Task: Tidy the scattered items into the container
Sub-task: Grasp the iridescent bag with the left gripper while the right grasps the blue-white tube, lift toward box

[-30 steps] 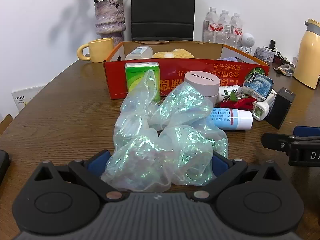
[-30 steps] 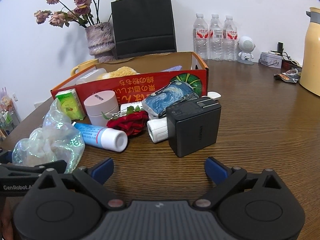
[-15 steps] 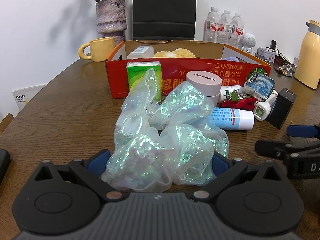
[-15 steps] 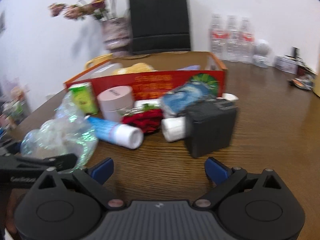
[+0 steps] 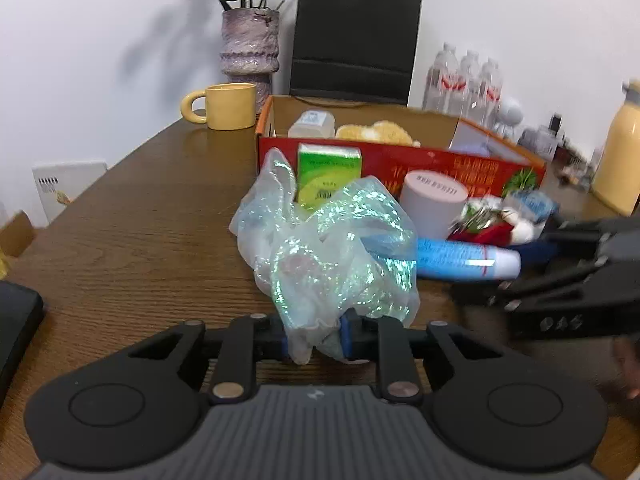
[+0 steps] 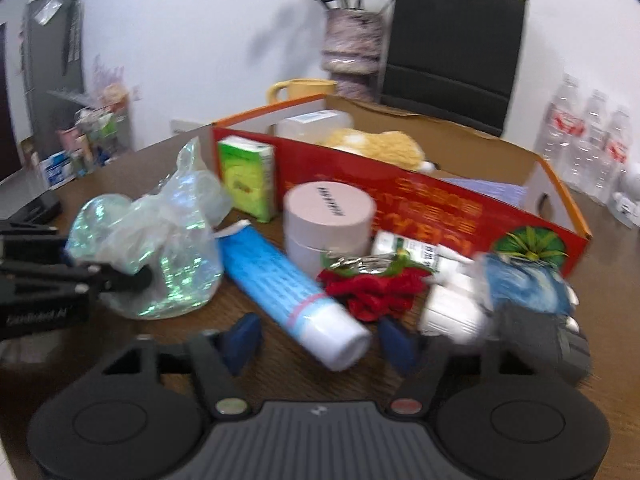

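My left gripper is shut on the lower folds of a crumpled iridescent plastic bag, which rests on the wooden table. My right gripper is closing. The white cap end of a blue tube lies between its blue pads, and I see no contact. Behind them stands the red cardboard box holding a plastic tub and a yellow plush. In front of the box are a green carton, a pink round jar, a red flower piece and a black charger.
A yellow mug, a vase of dried flowers and a black paper bag stand behind the box. Water bottles and a yellow thermos are at the far right. A black device lies at the table's left edge.
The left jaws have closed on the bag, bunching it. The right gripper swung left from the black charger to the blue tube, rolled, and its jaws narrowed.
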